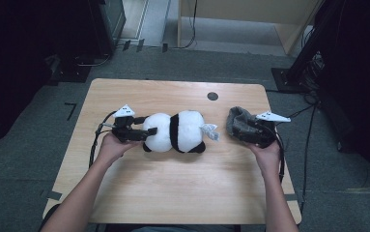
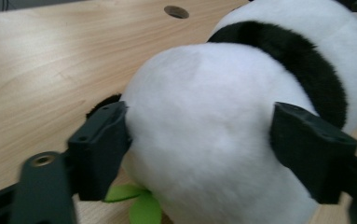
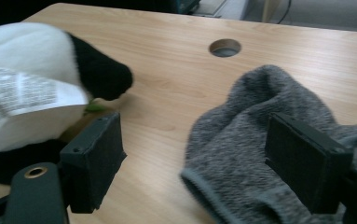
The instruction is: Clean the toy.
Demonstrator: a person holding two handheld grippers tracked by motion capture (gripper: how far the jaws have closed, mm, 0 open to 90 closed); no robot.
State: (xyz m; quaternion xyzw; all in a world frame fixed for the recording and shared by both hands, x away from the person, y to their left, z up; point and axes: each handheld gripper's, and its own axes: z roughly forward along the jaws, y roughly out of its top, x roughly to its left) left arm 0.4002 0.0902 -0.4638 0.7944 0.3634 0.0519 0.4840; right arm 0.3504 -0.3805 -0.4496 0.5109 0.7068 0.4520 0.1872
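A black-and-white plush panda (image 1: 177,131) lies on its side mid-table, with a white label (image 1: 210,131) at its right end. My left gripper (image 1: 149,133) reaches in from the left. In the left gripper view its jaws stand wide on either side of the panda's (image 2: 213,116) white round part without squeezing it. A grey sock (image 1: 238,121) lies crumpled to the right of the panda. My right gripper (image 1: 245,130) is at the sock, open. In the right gripper view one jaw hovers over the sock (image 3: 269,93), the other over bare wood near the label (image 3: 22,93).
The wooden table (image 1: 173,188) has a round cable hole (image 1: 212,95) near its far edge. A green felt leaf (image 2: 139,205) pokes out under the panda. Dark equipment and cables stand on the grey floor around the table.
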